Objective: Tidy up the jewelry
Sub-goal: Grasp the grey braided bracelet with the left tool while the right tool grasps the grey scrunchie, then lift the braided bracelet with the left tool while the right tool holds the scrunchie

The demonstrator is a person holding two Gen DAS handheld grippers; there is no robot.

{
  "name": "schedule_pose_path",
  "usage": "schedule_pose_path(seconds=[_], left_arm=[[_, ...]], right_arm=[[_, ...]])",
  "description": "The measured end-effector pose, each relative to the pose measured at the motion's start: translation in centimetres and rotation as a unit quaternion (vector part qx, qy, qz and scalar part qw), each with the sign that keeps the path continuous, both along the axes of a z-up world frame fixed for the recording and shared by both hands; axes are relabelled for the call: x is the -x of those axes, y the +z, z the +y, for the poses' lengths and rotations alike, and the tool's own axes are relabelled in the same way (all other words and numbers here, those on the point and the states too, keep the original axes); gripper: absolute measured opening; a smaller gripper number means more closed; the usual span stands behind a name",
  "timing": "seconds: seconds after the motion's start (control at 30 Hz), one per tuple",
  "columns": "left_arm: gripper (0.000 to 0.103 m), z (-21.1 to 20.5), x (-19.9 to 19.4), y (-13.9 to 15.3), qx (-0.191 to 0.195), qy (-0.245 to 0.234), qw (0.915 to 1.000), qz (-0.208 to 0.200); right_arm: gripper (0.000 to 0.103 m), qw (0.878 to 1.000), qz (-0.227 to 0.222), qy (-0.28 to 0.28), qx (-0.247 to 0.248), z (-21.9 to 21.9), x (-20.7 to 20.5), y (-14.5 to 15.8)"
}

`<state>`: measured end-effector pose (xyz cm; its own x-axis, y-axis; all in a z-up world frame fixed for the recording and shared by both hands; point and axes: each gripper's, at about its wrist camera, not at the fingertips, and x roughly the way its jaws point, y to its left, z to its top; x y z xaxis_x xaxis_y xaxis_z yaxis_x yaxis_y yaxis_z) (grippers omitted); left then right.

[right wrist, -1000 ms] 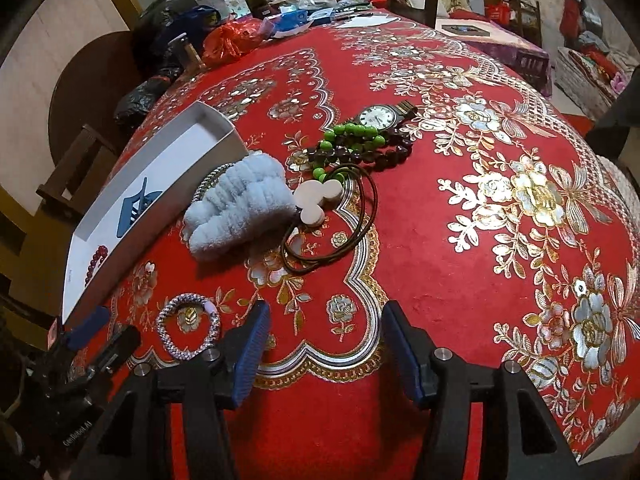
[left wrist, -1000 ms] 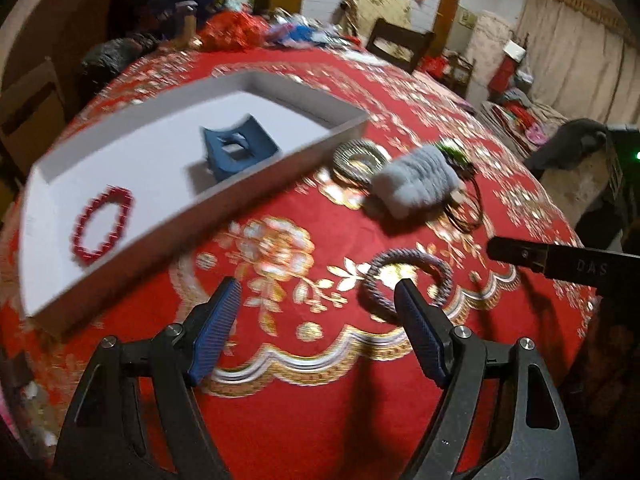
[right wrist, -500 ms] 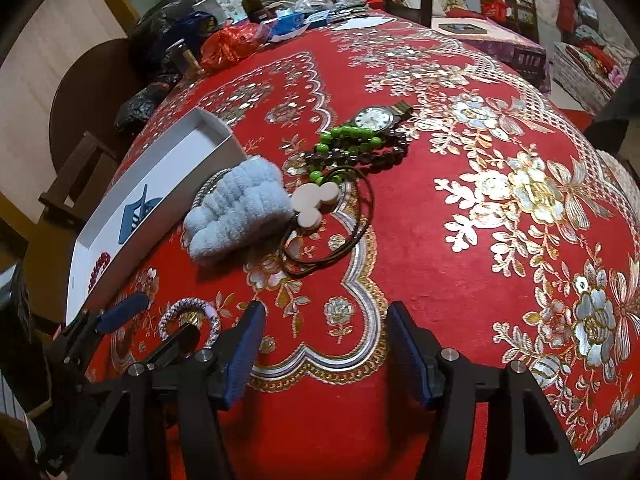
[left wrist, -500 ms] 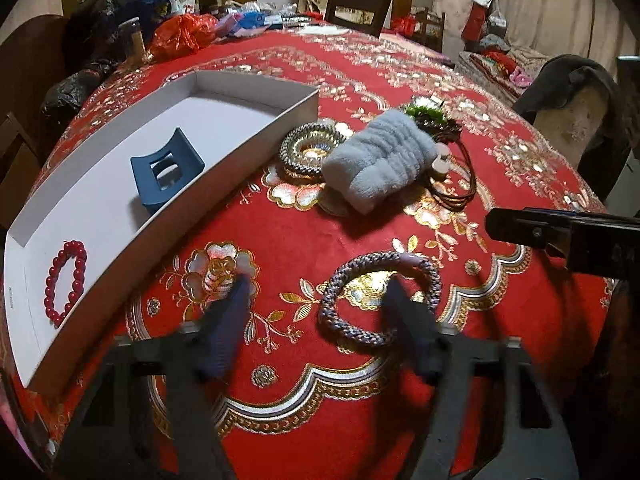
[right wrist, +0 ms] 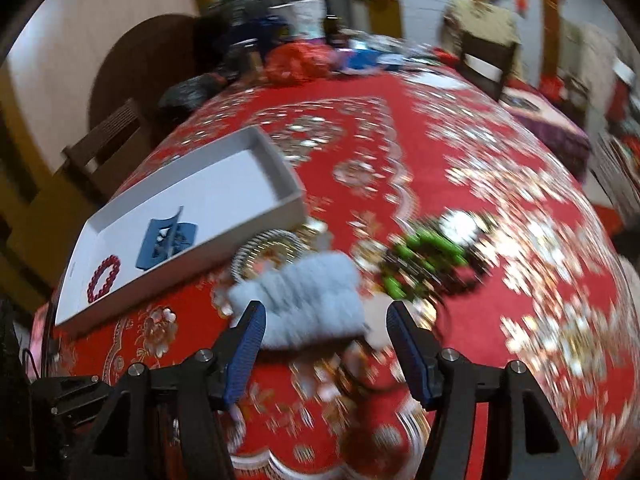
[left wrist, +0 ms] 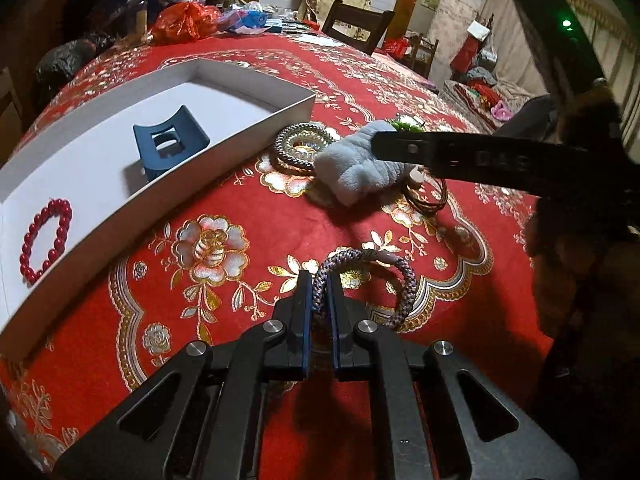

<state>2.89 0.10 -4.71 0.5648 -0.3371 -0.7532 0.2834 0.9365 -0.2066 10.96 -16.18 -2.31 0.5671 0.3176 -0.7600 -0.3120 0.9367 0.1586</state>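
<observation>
My left gripper is shut on the near side of a braided grey bracelet that lies on the red tablecloth. A white tray to the left holds a red bead bracelet and a blue hair clip. My right gripper is open and hovers above a fluffy grey-blue scrunchie; its arm crosses the left wrist view above the scrunchie. A silver coiled bracelet lies beside the tray. Green beads lie to the right, blurred.
Dark cord loops lie by the scrunchie. Bags and clutter crowd the table's far end, with a wooden chair behind. The table edge falls away on the right.
My left gripper has moved forward and shut on the braided bracelet. My right gripper has swung forward over the scrunchie; its view is blurred by motion.
</observation>
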Motion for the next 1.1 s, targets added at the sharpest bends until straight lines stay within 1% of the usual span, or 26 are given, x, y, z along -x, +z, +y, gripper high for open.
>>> schedule_pose_path(seconds=[0.13, 0.23, 0.27, 0.3, 0.33, 0.37, 0.43, 0.53, 0.63, 0.7, 0.8, 0.93, 1.1], left_arm=[[0.006, 0.2, 0.1, 0.0, 0.004, 0.009, 1.0, 0.0], [0.006, 0.0, 0.3, 0.0, -0.003, 0.01, 0.9999, -0.004], [0.006, 0.0, 0.3, -0.1, -0.002, 0.01, 0.9999, -0.003], [0.006, 0.1, 0.3, -0.1, -0.001, 0.01, 0.9999, -0.003], [0.006, 0.1, 0.3, -0.1, 0.0, 0.011, 0.9999, -0.003], [0.006, 0.1, 0.3, -0.1, 0.0, 0.011, 0.9999, -0.003], [0.006, 0.1, 0.3, -0.1, 0.001, 0.011, 0.9999, -0.003], [0.006, 0.1, 0.4, -0.1, 0.001, 0.011, 0.9999, -0.003], [0.006, 0.4, 0.4, -0.1, 0.003, 0.017, 0.9998, -0.004], [0.006, 0.8, 0.4, 0.0, 0.012, 0.021, 0.9997, -0.005], [0.006, 1.2, 0.7, 0.4, 0.01, 0.027, 0.9994, -0.017], [0.006, 1.4, 1.4, 1.2, 0.015, 0.029, 0.9991, -0.026], [0.006, 2.0, 1.9, 2.7, 0.019, 0.039, 0.9983, -0.038]], right_arm=[[0.061, 1.0, 0.002, 0.007, 0.022, 0.6, -1.1, -1.1], [0.059, 1.0, 0.002, 0.017, 0.018, 1.0, -1.4, -1.6], [0.053, 0.999, -0.006, 0.026, 0.026, 1.3, -1.2, -1.4], [0.05, 0.999, -0.007, 0.031, 0.029, 1.5, -1.0, -1.5], [0.043, 0.999, -0.007, 0.031, 0.031, 1.6, -0.8, -1.4], [0.031, 0.999, -0.012, 0.031, 0.03, 1.5, -0.6, -1.2], [0.027, 0.999, -0.02, 0.02, 0.016, 0.8, 0.0, -0.3], [0.025, 0.999, -0.033, -0.002, -0.006, -0.7, 1.2, 1.3], [0.025, 0.999, -0.043, -0.013, -0.025, -1.9, 2.6, 2.6], [0.025, 0.998, -0.05, -0.023, -0.031, -2.4, 3.9, 3.2], [0.025, 0.998, -0.047, -0.035, -0.024, -2.8, 5.5, 3.2], [0.025, 0.998, -0.024, -0.052, 0.009, -2.8, 5.6, 2.0], [0.025, 0.999, -0.022, -0.047, 0.01, -2.8, 5.8, 1.7]])
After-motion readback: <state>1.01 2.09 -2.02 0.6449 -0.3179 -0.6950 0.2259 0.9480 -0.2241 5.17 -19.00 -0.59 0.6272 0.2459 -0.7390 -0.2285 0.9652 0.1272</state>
